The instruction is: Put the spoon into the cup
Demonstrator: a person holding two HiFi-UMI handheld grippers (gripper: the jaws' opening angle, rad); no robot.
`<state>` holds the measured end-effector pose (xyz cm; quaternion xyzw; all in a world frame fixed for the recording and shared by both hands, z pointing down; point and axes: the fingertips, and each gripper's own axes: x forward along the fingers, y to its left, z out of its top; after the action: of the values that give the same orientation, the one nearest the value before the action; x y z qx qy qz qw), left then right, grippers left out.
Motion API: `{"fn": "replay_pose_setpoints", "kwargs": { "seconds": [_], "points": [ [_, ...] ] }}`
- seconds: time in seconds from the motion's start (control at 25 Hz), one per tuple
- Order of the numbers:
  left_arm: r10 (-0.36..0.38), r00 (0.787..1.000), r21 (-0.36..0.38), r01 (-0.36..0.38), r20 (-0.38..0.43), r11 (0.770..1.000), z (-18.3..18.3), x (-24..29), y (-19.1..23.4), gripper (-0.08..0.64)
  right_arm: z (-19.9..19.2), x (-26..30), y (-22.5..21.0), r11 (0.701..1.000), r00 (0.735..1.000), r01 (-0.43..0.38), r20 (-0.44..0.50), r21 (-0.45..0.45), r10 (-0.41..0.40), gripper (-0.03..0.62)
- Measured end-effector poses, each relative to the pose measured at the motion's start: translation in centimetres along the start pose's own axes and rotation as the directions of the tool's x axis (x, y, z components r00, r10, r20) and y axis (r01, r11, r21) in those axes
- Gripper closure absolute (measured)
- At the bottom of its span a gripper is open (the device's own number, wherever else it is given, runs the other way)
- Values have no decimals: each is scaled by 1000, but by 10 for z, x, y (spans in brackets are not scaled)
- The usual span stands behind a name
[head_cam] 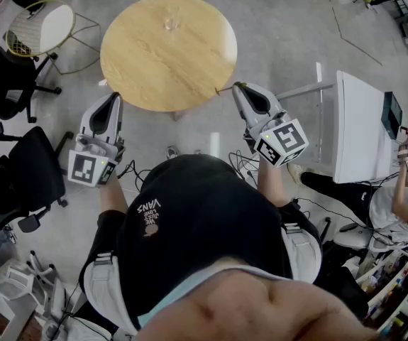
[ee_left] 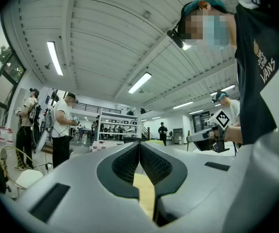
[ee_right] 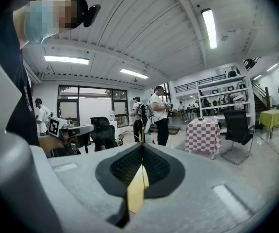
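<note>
Spoon (head_cam: 222,89), pinched at the tips of the right gripper (head_cam: 236,86), centre-right of frame.
Long axis follows the jaws, free end pointing left at the table (head_cam: 140,69) edge. Cup (head_cam: 169,24) stands upper centre. Left gripper (head_cam: 113,96) jaws pressed together, empty.

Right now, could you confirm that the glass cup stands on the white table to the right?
Not quite: the glass cup stands on the round wooden table straight ahead, not a white one, as the head view shows.

Table (head_cam: 168,66): pale wood, matt. Cup (head_cam: 170,24): clear glass. Spoon (ee_right: 141,131): dull metal. Fingers (ee_left: 155,166): black, ribbed, matt.
</note>
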<state>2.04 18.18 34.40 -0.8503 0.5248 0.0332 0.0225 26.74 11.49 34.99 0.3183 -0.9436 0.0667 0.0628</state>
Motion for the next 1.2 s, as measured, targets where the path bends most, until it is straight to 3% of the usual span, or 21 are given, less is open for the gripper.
{"fn": "replay_pose_setpoints", "kwargs": {
  "seconds": [0.16,0.48,0.84,1.2],
  "points": [
    [-21,999,-10,21,34,1000,9,-7,-3,563,0,1,4,1000,1000,6,2,3,-6,594],
    [-33,999,-4,33,20,999,0,-4,-4,563,-8,4,-3,1000,1000,10,11,15,-10,594],
    [-72,997,-8,72,14,997,5,-34,13,563,-1,14,36,999,999,24,24,41,-25,592],
    [-35,999,-15,35,17,999,1,-40,31,563,-1,36,36,999,1000,-2,15,46,1,592]
  ]
}}
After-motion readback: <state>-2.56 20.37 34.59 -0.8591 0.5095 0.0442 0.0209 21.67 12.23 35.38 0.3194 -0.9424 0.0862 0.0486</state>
